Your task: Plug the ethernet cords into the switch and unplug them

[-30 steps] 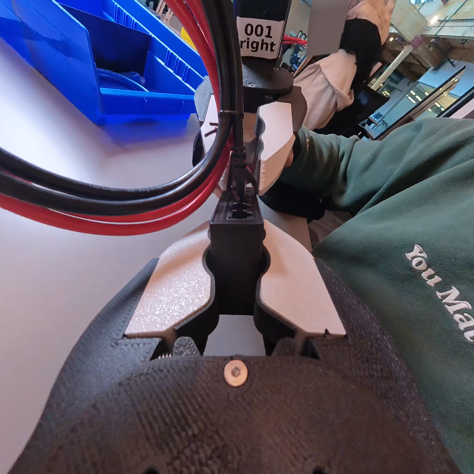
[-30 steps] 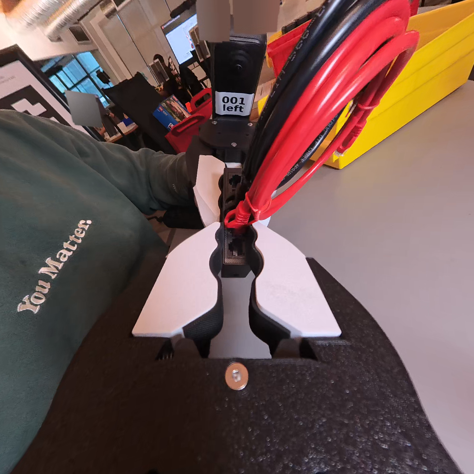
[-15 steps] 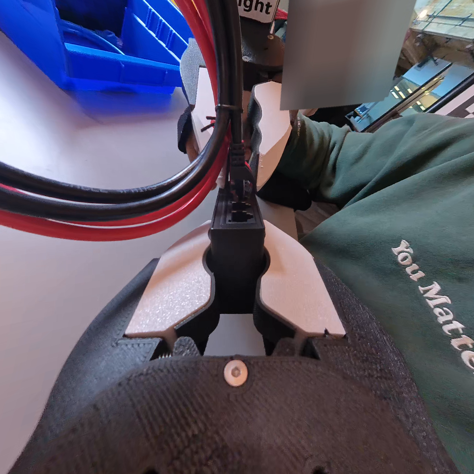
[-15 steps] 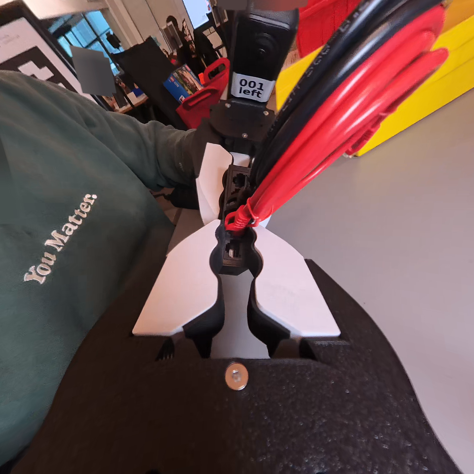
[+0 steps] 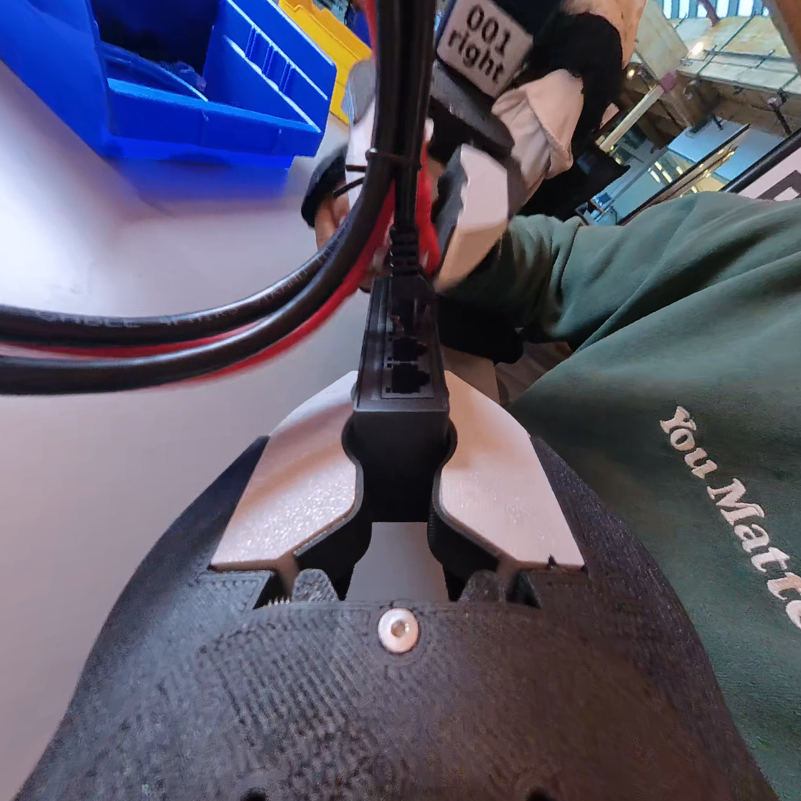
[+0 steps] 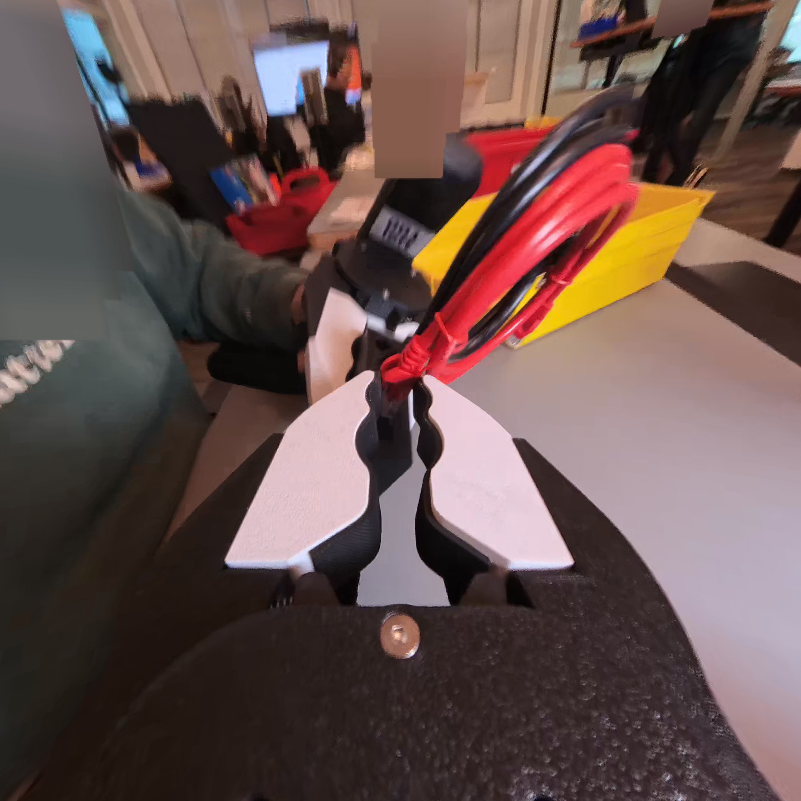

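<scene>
My left gripper (image 5: 401, 390) is shut on one end of the black switch (image 5: 401, 416), with the ports facing up. The black cord (image 5: 173, 329) is plugged into a far port by its plug (image 5: 405, 255). The coiled red cord (image 6: 542, 242) is tied alongside the black one. My right gripper (image 6: 398, 381) is shut on the red cord's plug (image 6: 401, 368) at the switch's other end (image 6: 390, 455). The switch hangs tilted below the right gripper's fingers. One right finger (image 5: 477, 208) shows beside the cords in the left wrist view.
A blue bin (image 5: 195, 108) stands on the grey table (image 5: 130, 477) to the left. A yellow bin (image 6: 607, 268) stands at the back right, with a red bin (image 6: 507, 147) behind it. The person's green sleeve (image 5: 650, 325) fills the side next to the grippers. Left tips to right tips: about 5 centimeters.
The right gripper has let go of the switch end, lifted and tilted, and narrowed onto the red plug. The left gripper still holds the switch. Both views have swung and are blurred.
</scene>
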Demonstrator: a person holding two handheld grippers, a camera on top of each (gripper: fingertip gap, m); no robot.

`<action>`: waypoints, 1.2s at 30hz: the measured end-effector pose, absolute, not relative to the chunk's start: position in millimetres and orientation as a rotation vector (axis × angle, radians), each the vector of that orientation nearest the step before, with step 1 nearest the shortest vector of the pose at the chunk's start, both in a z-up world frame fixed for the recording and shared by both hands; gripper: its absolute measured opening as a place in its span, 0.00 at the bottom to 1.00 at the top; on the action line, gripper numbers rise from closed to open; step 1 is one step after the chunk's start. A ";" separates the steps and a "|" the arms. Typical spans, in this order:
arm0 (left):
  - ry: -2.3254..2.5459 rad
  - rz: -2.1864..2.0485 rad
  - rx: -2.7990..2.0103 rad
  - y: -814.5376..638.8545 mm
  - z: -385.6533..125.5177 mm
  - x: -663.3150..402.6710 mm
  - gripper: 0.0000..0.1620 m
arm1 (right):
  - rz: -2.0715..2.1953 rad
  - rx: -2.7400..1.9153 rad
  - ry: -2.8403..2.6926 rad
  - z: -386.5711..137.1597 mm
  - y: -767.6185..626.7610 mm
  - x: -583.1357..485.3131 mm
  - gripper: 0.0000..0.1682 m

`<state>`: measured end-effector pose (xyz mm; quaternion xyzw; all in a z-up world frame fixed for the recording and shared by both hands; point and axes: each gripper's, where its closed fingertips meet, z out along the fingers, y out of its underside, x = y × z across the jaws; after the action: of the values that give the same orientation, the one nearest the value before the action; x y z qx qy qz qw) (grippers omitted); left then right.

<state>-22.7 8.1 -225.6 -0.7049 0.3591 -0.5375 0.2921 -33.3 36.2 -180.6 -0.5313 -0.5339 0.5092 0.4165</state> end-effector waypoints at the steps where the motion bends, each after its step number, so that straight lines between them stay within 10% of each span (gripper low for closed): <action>1: 0.974 -1.417 -1.888 7.4 -229.4 -23.0 0.18 | 1.326 -1.324 -1.261 -168.2 42.9 -29.5 0.08; 15: 0.989 -1.321 -1.847 16.1 -217.7 -33.6 0.18 | 0.883 -1.568 -1.082 -86.5 146.8 107.7 0.09; 36: 1.029 -1.301 -1.853 12.6 -221.5 -30.9 0.18 | 0.326 -2.343 -0.920 -186.9 288.9 232.2 0.23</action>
<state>-30.9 12.6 -221.5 -0.7054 0.3920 -0.4954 0.3214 232.2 288.9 -186.9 -0.8813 -0.3463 0.1226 0.2972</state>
